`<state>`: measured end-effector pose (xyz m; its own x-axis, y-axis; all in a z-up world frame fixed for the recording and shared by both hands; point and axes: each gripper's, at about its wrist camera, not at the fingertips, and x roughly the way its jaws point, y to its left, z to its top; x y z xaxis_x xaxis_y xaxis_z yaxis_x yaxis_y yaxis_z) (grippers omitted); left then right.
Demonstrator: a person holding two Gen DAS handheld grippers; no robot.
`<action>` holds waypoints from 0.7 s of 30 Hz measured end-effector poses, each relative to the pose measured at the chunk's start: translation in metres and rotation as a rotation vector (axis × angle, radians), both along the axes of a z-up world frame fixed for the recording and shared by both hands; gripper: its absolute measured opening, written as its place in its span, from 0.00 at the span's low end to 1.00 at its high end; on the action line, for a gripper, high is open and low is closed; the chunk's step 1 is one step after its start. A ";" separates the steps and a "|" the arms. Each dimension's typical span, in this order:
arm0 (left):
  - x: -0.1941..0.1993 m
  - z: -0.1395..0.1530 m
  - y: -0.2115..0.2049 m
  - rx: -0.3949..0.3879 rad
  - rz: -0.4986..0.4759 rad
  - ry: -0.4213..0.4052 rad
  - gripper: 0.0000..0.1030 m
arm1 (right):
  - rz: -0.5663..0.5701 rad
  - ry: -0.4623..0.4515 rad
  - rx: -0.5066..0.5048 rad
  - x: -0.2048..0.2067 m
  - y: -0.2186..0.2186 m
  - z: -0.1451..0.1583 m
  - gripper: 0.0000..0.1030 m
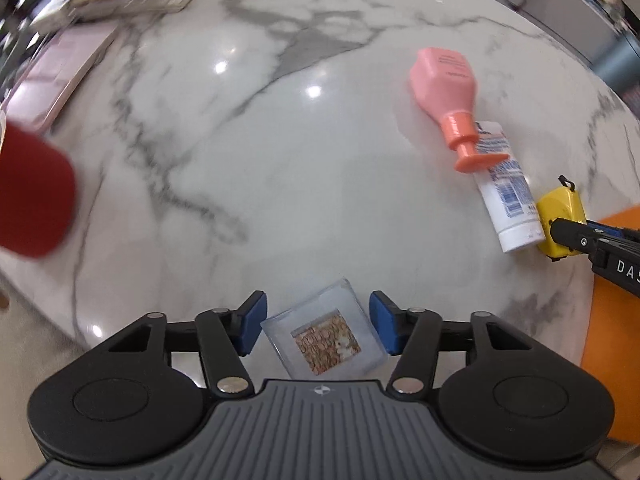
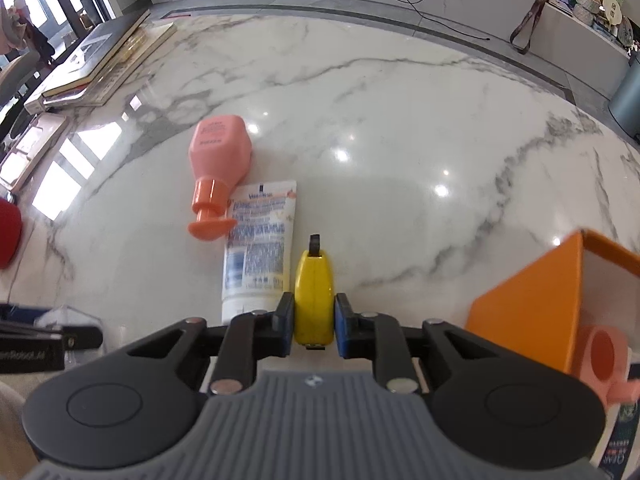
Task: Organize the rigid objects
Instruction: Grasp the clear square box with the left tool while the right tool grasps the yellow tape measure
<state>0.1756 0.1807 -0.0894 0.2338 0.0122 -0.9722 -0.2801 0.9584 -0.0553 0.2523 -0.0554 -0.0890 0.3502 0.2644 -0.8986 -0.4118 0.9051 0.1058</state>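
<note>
My left gripper [image 1: 318,326] points down at the marble table [image 1: 280,160], and its blue pads sit against both sides of a small clear plastic box [image 1: 326,340] with a brownish insert. The box lies skewed between the jaws. My right gripper [image 2: 314,322] is shut on a yellow tape measure [image 2: 314,292], which stands on edge on the table. A white tube [image 2: 260,248] lies just left of the tape measure. A pink pump bottle [image 2: 218,152] lies on its side with its orange nozzle over the tube. In the left wrist view the tape measure [image 1: 560,210] is at the right edge.
An open orange box [image 2: 528,304] stands right of the right gripper, with a pink ring-shaped object [image 2: 604,354] at its near side. Stacked books [image 2: 104,60] and a pink tray [image 2: 28,152] lie at the table's far left. A red object [image 1: 32,196] is at the left edge.
</note>
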 end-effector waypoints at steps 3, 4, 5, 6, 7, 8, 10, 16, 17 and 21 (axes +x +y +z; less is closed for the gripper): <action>0.004 0.000 -0.013 0.009 -0.109 -0.013 0.58 | 0.008 0.006 -0.014 -0.011 -0.004 0.001 0.19; 0.005 0.000 -0.017 -0.002 -0.140 -0.014 0.58 | 0.015 0.011 -0.016 -0.016 -0.004 0.001 0.19; 0.005 0.000 -0.020 -0.006 -0.156 -0.012 0.58 | 0.023 0.016 -0.014 -0.020 -0.005 0.001 0.19; 0.005 0.000 -0.021 -0.005 -0.160 -0.007 0.59 | 0.030 0.020 -0.012 -0.023 -0.005 0.000 0.19; 0.004 0.000 -0.022 0.000 -0.158 -0.001 0.62 | 0.035 0.023 -0.010 -0.026 -0.005 0.001 0.19; 0.003 0.000 -0.021 0.003 -0.153 0.005 0.65 | 0.039 0.026 -0.009 -0.029 -0.005 0.001 0.19; 0.000 0.002 -0.021 0.005 -0.131 0.017 0.75 | 0.054 0.022 -0.011 -0.032 -0.005 0.001 0.19; -0.008 0.006 -0.020 -0.017 -0.116 0.044 0.77 | 0.081 -0.012 -0.013 -0.036 -0.002 0.005 0.20; -0.008 0.005 -0.022 -0.017 -0.121 0.047 0.74 | 0.084 -0.016 -0.014 -0.035 -0.001 0.005 0.21; -0.008 -0.002 -0.029 -0.010 -0.139 0.057 0.64 | 0.077 -0.003 -0.020 -0.033 -0.002 0.004 0.21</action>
<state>0.1681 0.1512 -0.0910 0.1766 -0.0257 -0.9839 -0.1481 0.9876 -0.0523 0.2194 -0.0572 -0.0851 0.3319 0.2729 -0.9030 -0.4803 0.8728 0.0872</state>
